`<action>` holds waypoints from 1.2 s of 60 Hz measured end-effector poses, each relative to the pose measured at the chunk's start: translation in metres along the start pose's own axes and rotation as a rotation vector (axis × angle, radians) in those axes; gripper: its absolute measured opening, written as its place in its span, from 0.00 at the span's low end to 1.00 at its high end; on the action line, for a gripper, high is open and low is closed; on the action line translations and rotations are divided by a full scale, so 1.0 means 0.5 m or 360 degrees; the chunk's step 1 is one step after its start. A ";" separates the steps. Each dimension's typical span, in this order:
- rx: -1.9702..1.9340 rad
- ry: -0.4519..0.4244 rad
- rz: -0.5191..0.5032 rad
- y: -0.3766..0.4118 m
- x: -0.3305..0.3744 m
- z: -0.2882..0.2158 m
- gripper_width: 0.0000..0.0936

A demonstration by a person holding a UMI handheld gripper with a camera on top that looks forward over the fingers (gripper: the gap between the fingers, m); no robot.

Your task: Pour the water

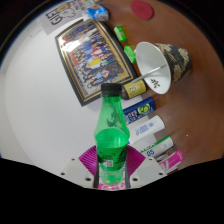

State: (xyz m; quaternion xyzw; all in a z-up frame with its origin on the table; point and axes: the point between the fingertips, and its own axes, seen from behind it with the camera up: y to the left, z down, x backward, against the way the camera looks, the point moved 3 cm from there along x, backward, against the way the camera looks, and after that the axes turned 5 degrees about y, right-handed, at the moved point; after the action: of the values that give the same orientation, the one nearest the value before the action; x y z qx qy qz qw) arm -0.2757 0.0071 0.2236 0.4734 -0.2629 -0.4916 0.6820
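Green capped bottle [111, 135], standing upright between the jaws, which are clamping its lower body just short of the tilted paper cup [158, 67] on the white bench [40, 120]: cap is staying on, risking no pour or slippage.

hand-held gripper [112, 168], white fingers, seemingly magenta pads

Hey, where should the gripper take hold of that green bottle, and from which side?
Grip the green bottle around its straight lower body, coming level from the near side. It stands upright with its cap on, body already between the gripper fingers. The neck narrows, so the wider body should give the pads a steadier hold for pouring.
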 end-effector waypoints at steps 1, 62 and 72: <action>-0.0040 -0.0001 -0.0007 -0.003 -0.001 -0.006 0.37; 0.2836 -0.0250 0.0849 0.262 0.170 -0.416 0.37; 0.3003 -0.0219 0.1096 0.158 0.216 -0.548 0.37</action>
State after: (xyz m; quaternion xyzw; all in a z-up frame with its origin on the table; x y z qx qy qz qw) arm 0.0241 0.0193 0.1701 0.6889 -0.7061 0.1151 0.1166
